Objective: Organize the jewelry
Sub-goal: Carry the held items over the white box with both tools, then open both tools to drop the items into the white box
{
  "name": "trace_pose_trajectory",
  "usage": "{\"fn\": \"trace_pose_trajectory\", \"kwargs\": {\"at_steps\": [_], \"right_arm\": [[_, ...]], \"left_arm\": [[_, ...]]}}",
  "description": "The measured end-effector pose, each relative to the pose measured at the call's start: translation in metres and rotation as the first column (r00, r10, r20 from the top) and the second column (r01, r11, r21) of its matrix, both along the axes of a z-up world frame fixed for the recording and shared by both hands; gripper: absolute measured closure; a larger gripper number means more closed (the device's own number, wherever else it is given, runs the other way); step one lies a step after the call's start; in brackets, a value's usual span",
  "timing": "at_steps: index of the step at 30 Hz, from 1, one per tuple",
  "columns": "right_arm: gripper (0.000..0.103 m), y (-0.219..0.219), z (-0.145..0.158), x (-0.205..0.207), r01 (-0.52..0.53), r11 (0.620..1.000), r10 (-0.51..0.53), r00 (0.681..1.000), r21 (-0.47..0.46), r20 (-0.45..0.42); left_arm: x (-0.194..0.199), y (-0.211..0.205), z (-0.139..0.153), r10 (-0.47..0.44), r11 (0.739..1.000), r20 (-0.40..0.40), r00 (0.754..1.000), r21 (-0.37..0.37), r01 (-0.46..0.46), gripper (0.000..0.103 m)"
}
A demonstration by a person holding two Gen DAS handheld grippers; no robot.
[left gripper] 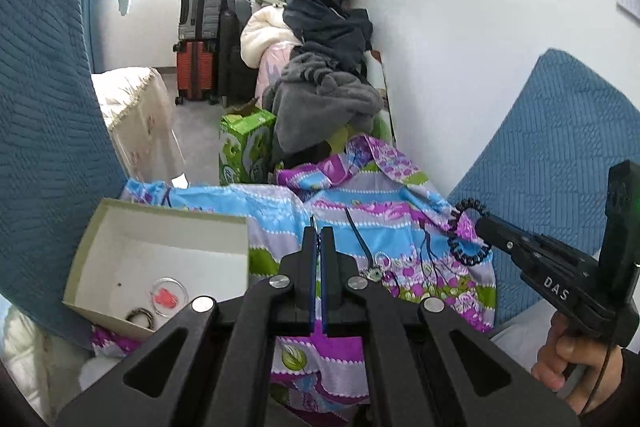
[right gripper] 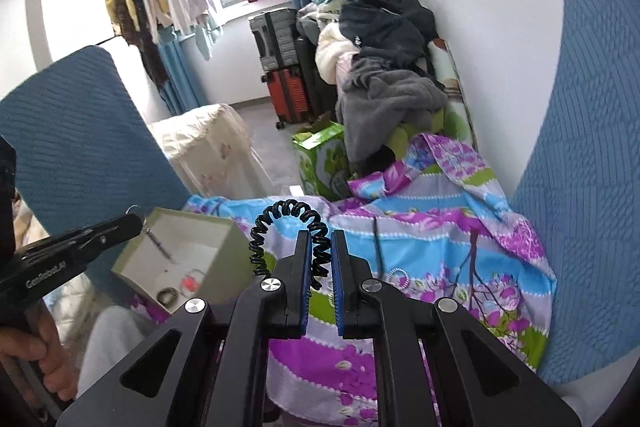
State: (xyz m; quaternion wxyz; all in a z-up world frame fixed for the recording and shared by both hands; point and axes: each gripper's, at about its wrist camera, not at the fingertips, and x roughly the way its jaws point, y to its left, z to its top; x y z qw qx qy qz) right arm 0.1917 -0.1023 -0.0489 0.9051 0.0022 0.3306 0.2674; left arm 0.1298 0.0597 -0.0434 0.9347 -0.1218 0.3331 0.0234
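My right gripper is shut on a black coiled hair tie, held above the flowered cloth; it also shows in the left wrist view, where the right gripper is at the right. My left gripper is shut on a thin chain with a ring; in the right wrist view the left gripper holds it above the white open box. The box holds a clear round case with a red piece and a dark ring. More small jewelry lies on the cloth.
Blue quilted cushions stand at the left and right. A green carton, suitcases and a pile of clothes lie beyond the cloth along the white wall.
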Motion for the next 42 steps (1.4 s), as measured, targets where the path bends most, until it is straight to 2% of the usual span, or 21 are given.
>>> {"fn": "trace_pose_trajectory", "kwargs": {"at_steps": [11,15,23,30,42], "right_arm": [[0.096,0.075,0.042,-0.002,-0.147,0.988,0.142,0.987,0.057,0.073],[0.096,0.108,0.045,-0.002,-0.200,0.978,0.195,0.977,0.056,0.088],[0.096,0.159,0.000,0.002,-0.267,0.964,0.267,0.964,0.003,0.003],[0.096,0.180,-0.041,0.009,-0.283,0.959,0.279,0.956,-0.028,-0.088],[0.095,0.211,-0.097,0.016,-0.326,0.938,0.299,0.934,-0.121,-0.196]], "left_arm": [[-0.001,0.039,0.024,0.056,0.996,0.040,0.998,0.071,-0.059,0.103],[-0.004,0.060,0.022,0.088,0.993,0.034,0.996,0.082,-0.091,0.103],[-0.006,0.099,-0.021,0.140,0.990,-0.044,0.989,0.039,-0.138,0.103],[-0.002,0.122,-0.056,0.163,0.986,-0.105,0.981,-0.007,-0.164,0.103],[0.010,0.147,-0.112,0.161,0.982,-0.210,0.964,-0.068,-0.179,0.103]]}}
